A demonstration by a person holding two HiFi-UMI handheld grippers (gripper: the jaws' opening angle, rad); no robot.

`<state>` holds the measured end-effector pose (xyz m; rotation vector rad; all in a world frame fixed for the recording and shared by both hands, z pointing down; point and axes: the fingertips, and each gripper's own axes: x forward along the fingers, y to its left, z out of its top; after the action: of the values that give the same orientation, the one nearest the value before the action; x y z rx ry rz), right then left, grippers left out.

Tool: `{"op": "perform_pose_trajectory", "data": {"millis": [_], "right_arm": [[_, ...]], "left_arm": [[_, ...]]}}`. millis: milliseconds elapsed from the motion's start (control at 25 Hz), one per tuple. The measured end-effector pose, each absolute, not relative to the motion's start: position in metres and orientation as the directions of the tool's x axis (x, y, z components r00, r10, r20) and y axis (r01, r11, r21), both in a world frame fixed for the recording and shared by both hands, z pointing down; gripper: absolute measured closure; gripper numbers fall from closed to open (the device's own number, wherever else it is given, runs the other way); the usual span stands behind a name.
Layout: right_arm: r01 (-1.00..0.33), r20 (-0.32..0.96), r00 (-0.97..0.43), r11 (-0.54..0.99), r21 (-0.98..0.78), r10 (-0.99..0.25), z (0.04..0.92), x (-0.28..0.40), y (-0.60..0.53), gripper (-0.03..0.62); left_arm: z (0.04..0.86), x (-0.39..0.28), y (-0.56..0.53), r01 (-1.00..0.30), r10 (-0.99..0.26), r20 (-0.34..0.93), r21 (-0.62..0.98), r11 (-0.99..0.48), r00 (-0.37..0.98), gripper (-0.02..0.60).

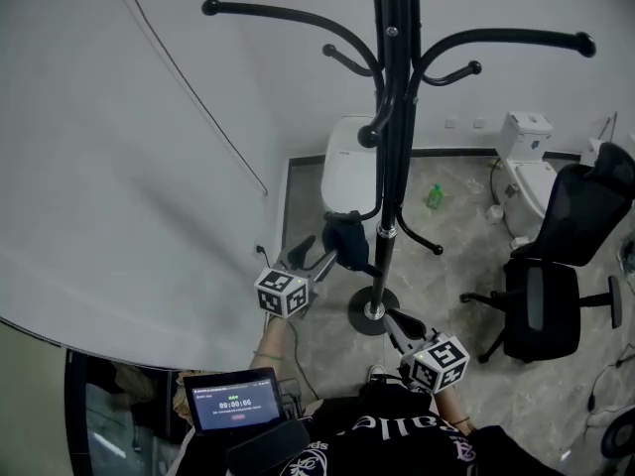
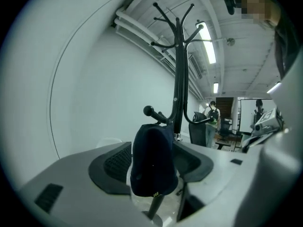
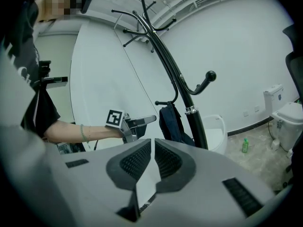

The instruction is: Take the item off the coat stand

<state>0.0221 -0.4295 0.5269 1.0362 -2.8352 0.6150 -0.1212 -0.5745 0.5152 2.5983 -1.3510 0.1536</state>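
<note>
Dark item [image 1: 347, 238], head view: it hangs on a low hook of the coat stand [image 1: 389, 167], close to the pole.
Left gripper [image 1: 322, 256], head view: it reaches to the item at the hook.
Tablet [image 1: 234, 401], head view: the screen shows timer-like digits, too small to read surely. The white lettering on the person's shirt is cut off.
Left gripper view, jaws: they stand wide apart. The item [image 2: 152, 150] is between them, but the pads do not press on it.
Item mark, left gripper view: a small yellow mark at the lower edge, not readable.
Right gripper [image 3: 152, 162], right gripper view: the jaws are almost together with nothing in them, away from the item [image 3: 171, 123].
Step, as I judge: grasping, not yet lifting.
Next move: close the left jaws on the cloth, then lift it up and off the hook tip.
</note>
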Motion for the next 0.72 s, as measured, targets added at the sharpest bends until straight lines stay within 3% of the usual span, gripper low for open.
{"op": "perform_pose_trajectory", "data": {"millis": [240,480,600,720], "right_arm": [[-0.635,0.196,-0.769,0.689,-0.351,-0.609,0.532,0.028,-0.440,0.559],[-0.636,0.203,-0.767,0.679,-0.367,-0.609,0.537,0.030,-0.444,0.559],[-0.639,0.200,-0.764,0.674,-0.370,-0.614,0.535,0.031,-0.445,0.559],[-0.650,0.214,-0.756,0.671,-0.357,-0.619,0.537,0.033,-0.446,0.559]], "left_arm": [[0.540,-0.114,-0.612,-0.792,-0.740,0.306,0.088,-0.604,0.599,0.319],[0.545,-0.088,-0.627,-0.745,-0.687,0.325,0.090,-0.661,0.650,0.333],[0.546,-0.087,-0.623,-0.756,-0.700,0.312,0.110,-0.645,0.643,0.494],[0.546,-0.088,-0.617,-0.765,-0.710,0.298,0.141,-0.628,0.638,0.534]]}}
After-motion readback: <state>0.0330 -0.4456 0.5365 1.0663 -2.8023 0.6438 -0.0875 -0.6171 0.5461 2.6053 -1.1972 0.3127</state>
